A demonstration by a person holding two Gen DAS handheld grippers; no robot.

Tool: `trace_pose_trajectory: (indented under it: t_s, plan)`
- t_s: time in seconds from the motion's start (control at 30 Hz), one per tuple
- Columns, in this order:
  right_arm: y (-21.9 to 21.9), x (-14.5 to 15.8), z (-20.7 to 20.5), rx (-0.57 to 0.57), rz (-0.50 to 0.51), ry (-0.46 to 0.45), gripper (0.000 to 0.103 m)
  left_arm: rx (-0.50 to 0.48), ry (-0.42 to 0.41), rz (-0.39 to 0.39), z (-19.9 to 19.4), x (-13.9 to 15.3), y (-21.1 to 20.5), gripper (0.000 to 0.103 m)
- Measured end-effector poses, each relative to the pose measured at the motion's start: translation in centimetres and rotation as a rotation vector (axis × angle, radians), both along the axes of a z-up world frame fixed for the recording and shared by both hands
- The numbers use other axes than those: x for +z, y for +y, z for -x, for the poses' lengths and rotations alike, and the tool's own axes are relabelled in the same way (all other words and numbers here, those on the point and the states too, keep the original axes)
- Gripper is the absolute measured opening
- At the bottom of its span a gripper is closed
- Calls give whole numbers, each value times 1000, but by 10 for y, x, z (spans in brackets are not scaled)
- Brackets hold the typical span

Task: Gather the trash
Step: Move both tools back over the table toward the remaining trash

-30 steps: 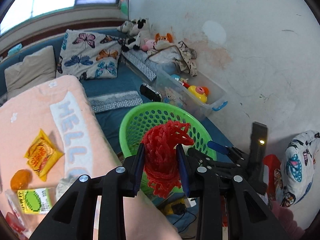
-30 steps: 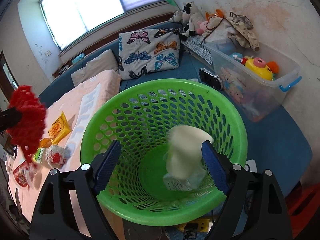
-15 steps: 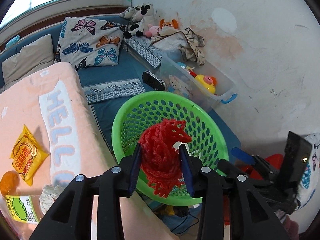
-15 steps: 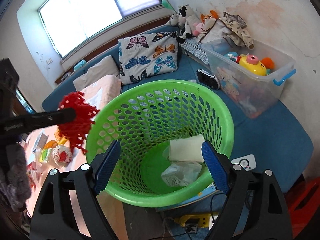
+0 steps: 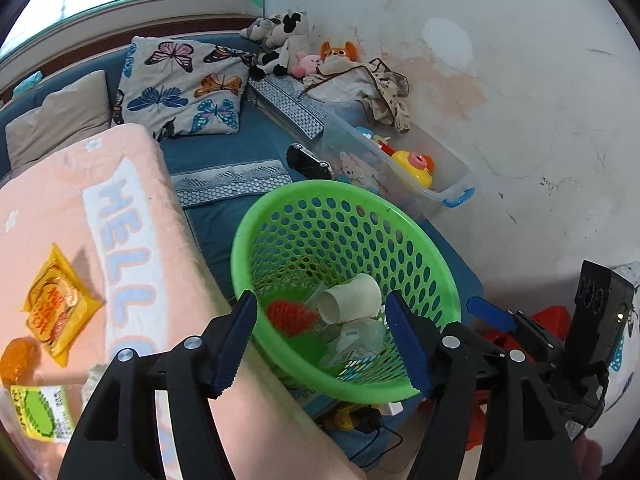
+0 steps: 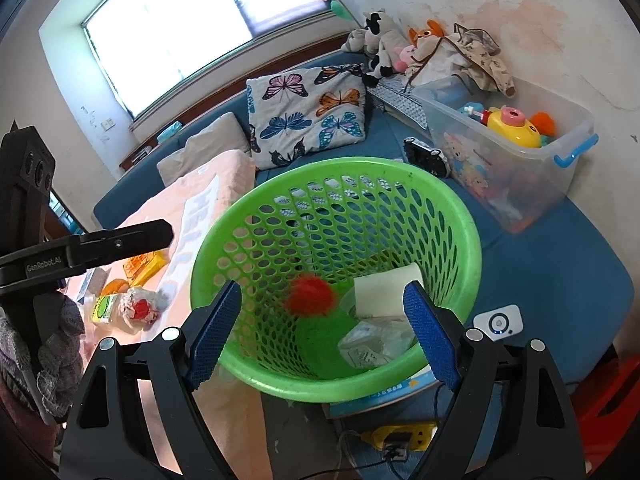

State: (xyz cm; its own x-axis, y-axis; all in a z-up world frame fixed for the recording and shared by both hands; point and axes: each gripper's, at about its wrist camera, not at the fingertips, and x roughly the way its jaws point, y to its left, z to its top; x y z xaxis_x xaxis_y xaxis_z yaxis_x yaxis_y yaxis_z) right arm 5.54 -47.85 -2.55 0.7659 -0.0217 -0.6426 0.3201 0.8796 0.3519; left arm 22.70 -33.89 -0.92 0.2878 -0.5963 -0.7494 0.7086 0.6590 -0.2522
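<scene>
The left tongs (image 5: 320, 340) are seen spread apart over the green basket (image 5: 436, 264), nothing between the pads — their jaws have just been opening. The red mesh ball (image 5: 290, 317) is found inside the basket, blurred in the right wrist view, apart from both tongs; whether it rests on the bottom cannot be told. Beside it in the basket lie a paper cup (image 5: 352, 298) on its side and crumpled clear plastic (image 5: 360, 338). The right tongs (image 6: 322, 330) are held wide apart as well, empty, framing the basket from above. On the pink blanket (image 5: 48, 208) to the left, more trash is noted: a yellow snack packet (image 5: 56, 308), an orange lump (image 5: 18, 360) and a green-labelled wrapper (image 5: 38, 412). A clear toy box (image 6: 532, 176) stands behind the basket on the blue bed (image 6: 560, 272).
</scene>
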Motion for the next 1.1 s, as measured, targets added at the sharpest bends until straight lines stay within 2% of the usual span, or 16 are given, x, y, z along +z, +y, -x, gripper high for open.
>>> trace_pose_trajectory:
  t_s: [0.23, 0.47, 0.83, 1.1]
  plan:
    - [24, 9, 0, 50, 17, -9, 83, 46, -40, 6, 9, 17, 39, 65]
    - [53, 20, 7, 112, 35, -28, 86, 110, -87, -13, 19, 25, 96, 65]
    - [101, 44, 14, 218, 45, -68, 88, 256, -95, -43, 31, 17, 189, 69]
    - [141, 48, -2, 309, 47, -75, 88, 364, -78, -55, 38, 4, 253, 69]
